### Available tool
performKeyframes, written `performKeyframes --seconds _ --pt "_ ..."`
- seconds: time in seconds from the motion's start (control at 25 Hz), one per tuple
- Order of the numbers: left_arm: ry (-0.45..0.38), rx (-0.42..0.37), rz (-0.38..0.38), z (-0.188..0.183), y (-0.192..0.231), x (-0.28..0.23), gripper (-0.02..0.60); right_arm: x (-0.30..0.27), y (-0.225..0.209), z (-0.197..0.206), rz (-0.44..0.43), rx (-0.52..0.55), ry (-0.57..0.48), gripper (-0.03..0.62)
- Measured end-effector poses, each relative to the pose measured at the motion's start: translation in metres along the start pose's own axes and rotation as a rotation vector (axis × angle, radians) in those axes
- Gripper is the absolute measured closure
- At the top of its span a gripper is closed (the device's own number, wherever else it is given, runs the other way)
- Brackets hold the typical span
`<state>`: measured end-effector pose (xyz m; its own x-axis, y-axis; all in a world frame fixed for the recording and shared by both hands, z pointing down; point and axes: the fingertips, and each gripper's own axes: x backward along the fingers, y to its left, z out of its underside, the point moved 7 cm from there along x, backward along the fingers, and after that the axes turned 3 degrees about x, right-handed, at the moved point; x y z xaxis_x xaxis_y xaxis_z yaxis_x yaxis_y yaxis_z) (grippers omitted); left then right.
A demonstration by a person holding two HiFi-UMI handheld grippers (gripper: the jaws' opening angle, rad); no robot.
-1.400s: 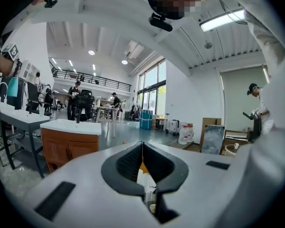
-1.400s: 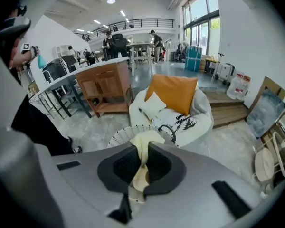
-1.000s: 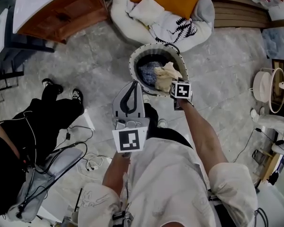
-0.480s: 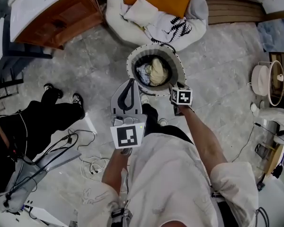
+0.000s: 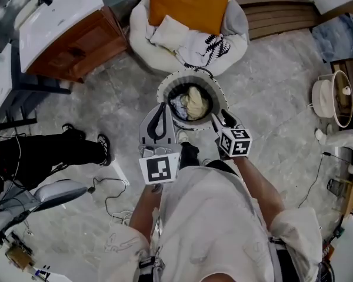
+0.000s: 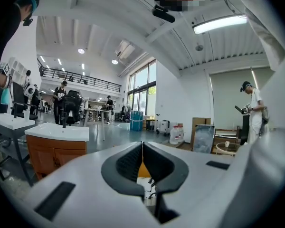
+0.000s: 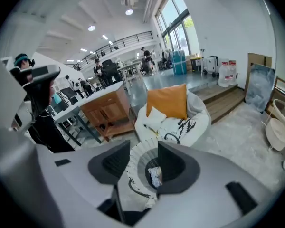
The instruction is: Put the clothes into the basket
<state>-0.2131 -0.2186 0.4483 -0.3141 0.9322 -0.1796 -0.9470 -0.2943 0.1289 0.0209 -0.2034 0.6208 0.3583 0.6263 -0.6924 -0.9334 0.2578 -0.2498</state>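
Bearing illegible black print (image 5: pixel 216 46): white garment (image 5: pixel 194 50)

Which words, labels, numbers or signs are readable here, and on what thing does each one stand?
No readable text in any view.
Cubes on the left gripper and the right gripper (jaws closing, nothing between): black-and-white square markers, no letters.
White garment on the beanbag: black print, too blurred to read.
Bottles: labels too small.

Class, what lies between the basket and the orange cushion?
White clothes, one with a black print, heaped on the beanbag; the head view shows this.
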Motion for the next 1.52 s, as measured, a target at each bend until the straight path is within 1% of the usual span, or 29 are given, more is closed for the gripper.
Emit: performKeyframes --seconds 0.16,0.36,0.56,0.72,0.92,1.0,1.04,1.16,1.24,1.52 --pt "-0.035 -0.024 0.020 -0.012 -0.007 0.000 0.575 0.031 0.009 -0.039 0.012 0.039 -0.160 0.428" --pt "-0.054 -0.043 0.032 -0.025 -0.014 0.006 0.575 0.076 0.023 -0.089 0.030 0.075 -0.354 0.439" --pt "-0.099 -0.078 0.046 -0.044 -0.018 0.011 0.575 0.120 0.043 -0.135 0.071 0.200 -0.552 0.437" --pt "-0.152 -0.088 0.046 -0.062 -0.024 0.014 0.575 0.150 0.047 -0.159 0.105 0.229 -0.675 0.437" --pt "-0.176 -0.109 0.048 -0.068 -0.023 0.017 0.575 0.161 0.053 -0.167 0.135 0.256 -0.732 0.438" --pt "-0.180 -0.115 0.048 -0.069 -0.021 0.018 0.575 0.162 0.053 -0.167 0.149 0.255 -0.742 0.453" --pt "-0.183 -0.116 0.049 -0.070 -0.020 0.019 0.575 0.163 0.053 -0.167 0.157 0.254 -0.746 0.469" --pt "-0.185 -0.118 0.051 -0.069 -0.020 0.020 0.575 0.166 0.051 -0.164 0.189 0.255 -0.758 0.571" --pt "-0.187 -0.118 0.056 -0.068 -0.020 0.019 0.575 0.168 0.052 -0.162 0.201 0.258 -0.756 0.602" --pt "-0.181 -0.116 0.090 -0.066 -0.024 0.013 0.575 0.169 0.051 -0.160 0.215 0.253 -0.748 0.605"
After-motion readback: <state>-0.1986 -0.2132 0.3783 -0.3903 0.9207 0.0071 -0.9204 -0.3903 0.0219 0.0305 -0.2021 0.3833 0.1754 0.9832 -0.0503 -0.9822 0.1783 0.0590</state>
